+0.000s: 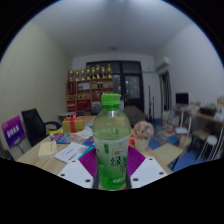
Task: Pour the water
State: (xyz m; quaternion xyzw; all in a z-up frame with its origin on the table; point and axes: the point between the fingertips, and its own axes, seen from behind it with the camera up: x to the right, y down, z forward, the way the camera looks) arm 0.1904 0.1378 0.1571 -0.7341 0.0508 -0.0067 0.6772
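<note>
The claw [112, 170] grips a clear green-tinted plastic bottle [112, 145] with a green screw cap and a green-and-white label, its two fingers closed against the bottle's lower sides. The magenta pads [89, 161] on the fingers' inner faces show at either side of the label, pressed to the plastic with no gap apparent. The white finger bodies spread outward below them.

The bottle stands upright between the fingers, cap on; whether its base rests on a surface or hangs clear cannot be told, since the claw hides it.

Beyond the bottle stretches a long pale wooden worktop [50, 150], cluttered with papers [70, 152] and small boxes. An orange-red container [72, 125] sits on it behind and to the left of the bottle, and a rounded pinkish object [143, 130], possibly a bag or bowl, lies just to the right.

A black office chair [34, 126] stands at the worktop's left side, near a purple sign [13, 130]. At the far wall a red shelf unit [88, 92] carries a row of yellowish bottles along its top, beside a dark glazed doorway [128, 82]. A further desk [190, 115] with a dark monitor occupies the room's right side, under a white ceiling.
</note>
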